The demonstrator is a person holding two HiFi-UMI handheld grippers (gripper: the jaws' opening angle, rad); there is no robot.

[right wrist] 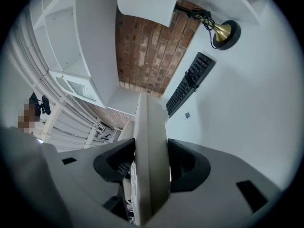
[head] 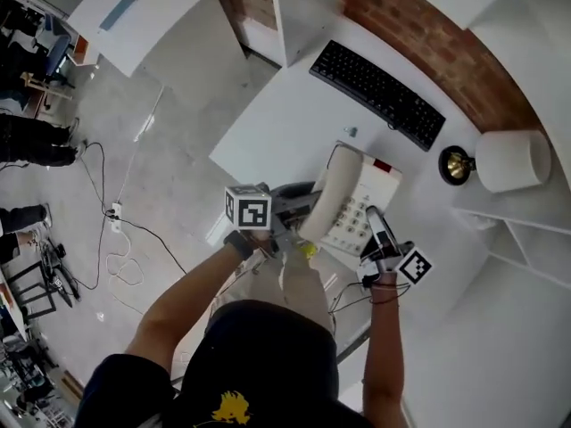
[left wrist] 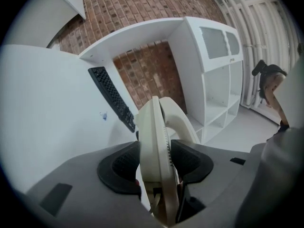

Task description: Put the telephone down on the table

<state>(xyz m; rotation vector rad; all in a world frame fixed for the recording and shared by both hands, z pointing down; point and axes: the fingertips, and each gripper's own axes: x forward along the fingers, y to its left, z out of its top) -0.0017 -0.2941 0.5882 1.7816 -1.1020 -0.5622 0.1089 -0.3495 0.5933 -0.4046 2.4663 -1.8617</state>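
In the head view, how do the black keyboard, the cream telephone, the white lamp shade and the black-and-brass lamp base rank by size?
1. cream telephone; held nearer the camera, so its lead is unsure.
2. black keyboard.
3. white lamp shade.
4. black-and-brass lamp base.

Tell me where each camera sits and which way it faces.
Head view: on the person's head, looking steeply down at the telephone and white table; shows forearms, left tool, right tool.
Left gripper view: on the left tool, looking along its jaws, shut on the telephone, toward the keyboard and brick wall.
Right gripper view: on the right tool, jaws shut on the telephone, facing keyboard and lamp.
Shared: both gripper views show telephone, keyboard, brick wall.
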